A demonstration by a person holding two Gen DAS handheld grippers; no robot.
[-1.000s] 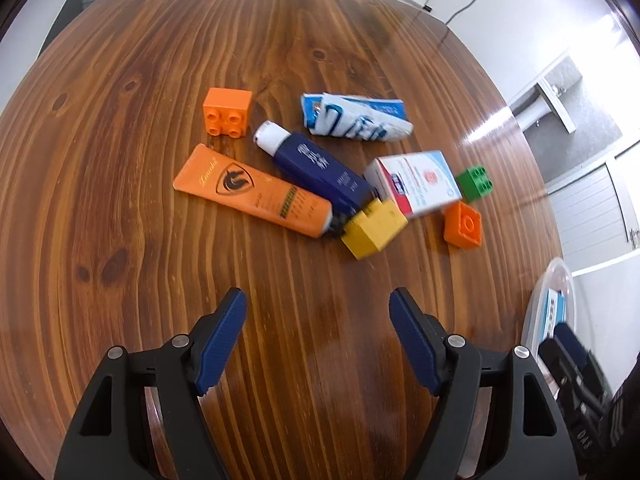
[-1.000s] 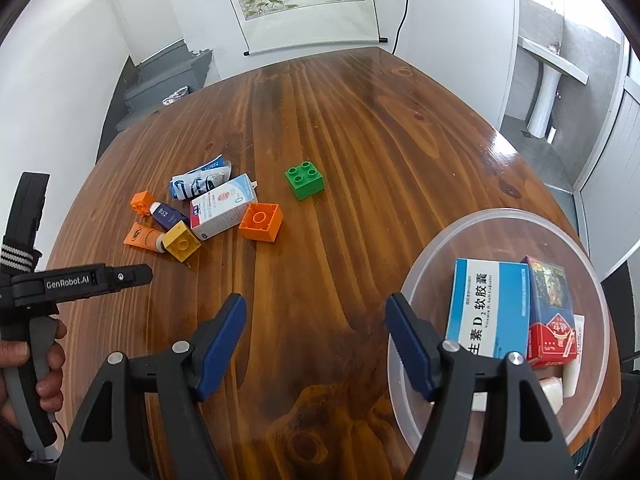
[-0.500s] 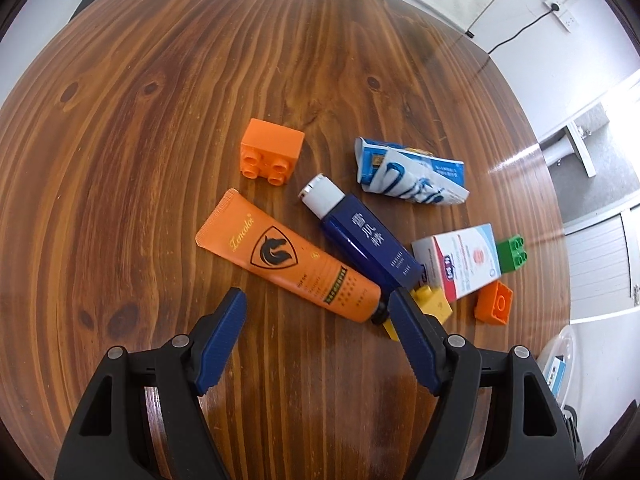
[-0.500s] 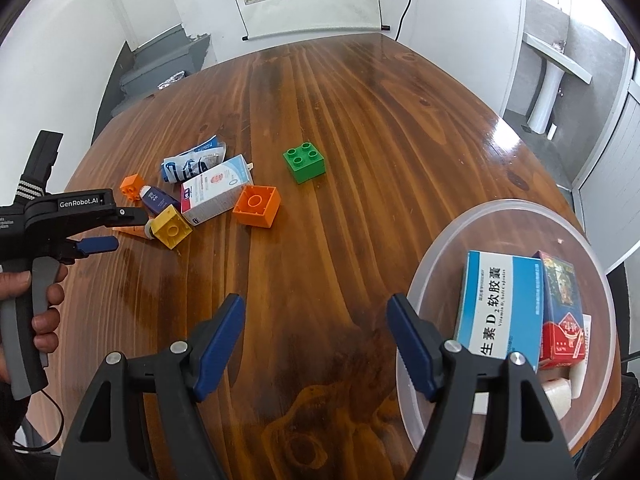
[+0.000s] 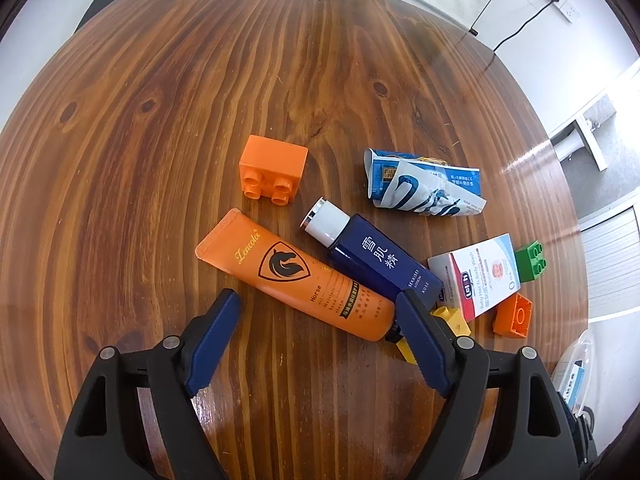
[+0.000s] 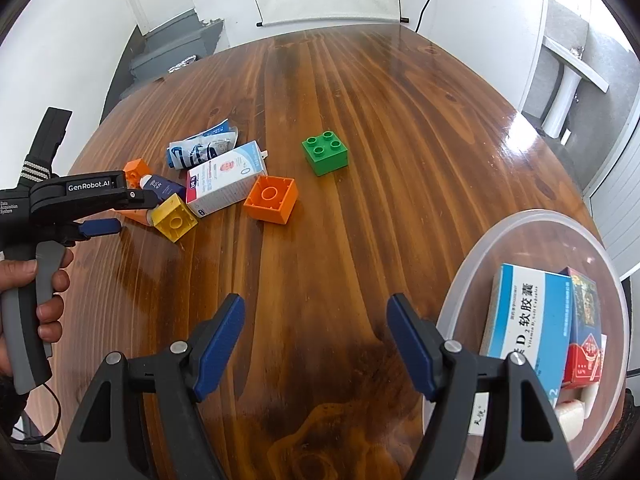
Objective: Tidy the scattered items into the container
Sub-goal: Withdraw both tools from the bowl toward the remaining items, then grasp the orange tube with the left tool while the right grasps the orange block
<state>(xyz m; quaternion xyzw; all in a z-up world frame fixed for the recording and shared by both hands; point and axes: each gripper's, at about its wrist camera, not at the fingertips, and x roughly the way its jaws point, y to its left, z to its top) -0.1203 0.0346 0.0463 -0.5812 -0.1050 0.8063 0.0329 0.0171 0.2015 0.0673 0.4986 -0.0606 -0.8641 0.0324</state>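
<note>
Right wrist: bare table (image 6: 360, 160) fronts open fingers (image 6: 218, 332).

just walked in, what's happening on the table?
A person with a handheld gripper in each hand is tidying scattered items into a clear bowl, which already holds some boxes. The left gripper hangs over the orange tube; its jaws have just been opening, and the tube's cap end lies between the fingers, not gripped. The right gripper is open and empty over bare table.
</note>
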